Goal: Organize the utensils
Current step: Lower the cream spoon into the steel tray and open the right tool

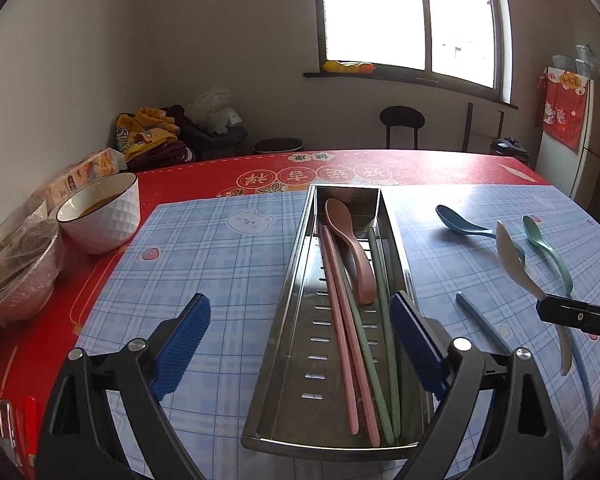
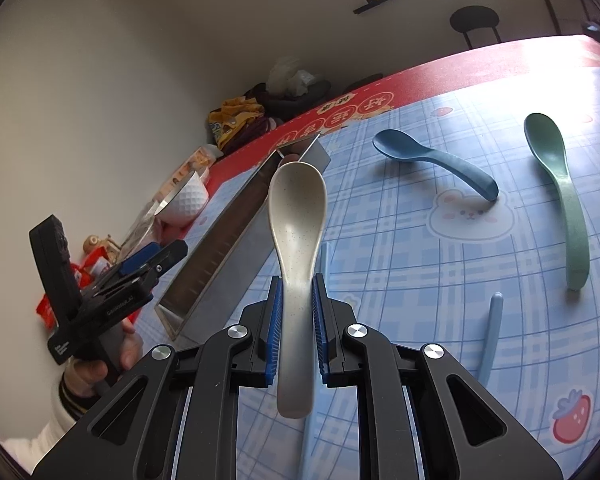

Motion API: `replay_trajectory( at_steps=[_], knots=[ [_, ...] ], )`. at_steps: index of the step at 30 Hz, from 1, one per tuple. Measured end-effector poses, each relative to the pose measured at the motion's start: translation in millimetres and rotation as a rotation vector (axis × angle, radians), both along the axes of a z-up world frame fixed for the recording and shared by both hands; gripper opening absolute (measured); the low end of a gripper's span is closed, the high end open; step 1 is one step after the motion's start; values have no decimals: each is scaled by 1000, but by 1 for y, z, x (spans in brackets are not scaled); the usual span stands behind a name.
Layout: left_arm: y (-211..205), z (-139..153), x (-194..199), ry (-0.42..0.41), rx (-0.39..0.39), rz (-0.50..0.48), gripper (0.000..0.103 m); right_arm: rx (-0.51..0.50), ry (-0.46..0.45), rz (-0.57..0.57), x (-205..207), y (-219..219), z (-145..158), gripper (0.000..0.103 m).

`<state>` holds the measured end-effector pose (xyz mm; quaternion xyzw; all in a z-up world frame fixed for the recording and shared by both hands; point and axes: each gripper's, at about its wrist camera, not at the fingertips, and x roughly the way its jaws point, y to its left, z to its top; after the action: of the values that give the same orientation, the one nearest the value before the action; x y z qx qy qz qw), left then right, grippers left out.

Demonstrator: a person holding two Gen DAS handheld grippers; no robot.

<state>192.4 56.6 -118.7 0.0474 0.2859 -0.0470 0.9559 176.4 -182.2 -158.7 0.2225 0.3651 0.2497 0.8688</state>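
A steel utensil tray (image 1: 300, 280) lies on the blue plaid mat and holds a pink spoon (image 1: 348, 244), pink chopsticks (image 1: 340, 328) and green chopsticks (image 1: 384, 344). My left gripper (image 1: 300, 320) is open and empty, its jaws wide over the tray's near half. My right gripper (image 2: 297, 304) is shut on the handle of a cream spoon (image 2: 296, 208), held above the mat just right of the tray (image 2: 220, 256); it also shows in the left wrist view (image 1: 516, 264). A blue spoon (image 2: 432, 162), a green spoon (image 2: 560, 188) and light blue chopsticks (image 2: 492, 332) lie on the mat.
A white bowl (image 1: 104, 216), a plastic-wrapped bowl (image 1: 20, 276) and a snack box (image 1: 80, 172) stand at the table's left edge. A red cloth (image 1: 220, 172) covers the far side. A stool (image 1: 402, 124) stands beyond the table.
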Motion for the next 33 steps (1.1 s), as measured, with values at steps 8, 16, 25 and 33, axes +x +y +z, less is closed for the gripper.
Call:
replay_trajectory(
  at_steps=[8, 16, 25, 33],
  knots=[
    [9, -5, -1, 16, -45, -19, 97, -15, 24, -53, 1, -3, -2, 15],
    [12, 0, -7, 4, -73, -10, 97, -60, 103, -80, 13, 6, 2, 15],
    [25, 0, -4, 26, -120, 37, 97, -138, 115, -53, 50, 43, 34, 15],
    [47, 0, 3, 28, -148, 129, 97, -175, 215, -84, 127, 106, 39, 15]
  ],
)
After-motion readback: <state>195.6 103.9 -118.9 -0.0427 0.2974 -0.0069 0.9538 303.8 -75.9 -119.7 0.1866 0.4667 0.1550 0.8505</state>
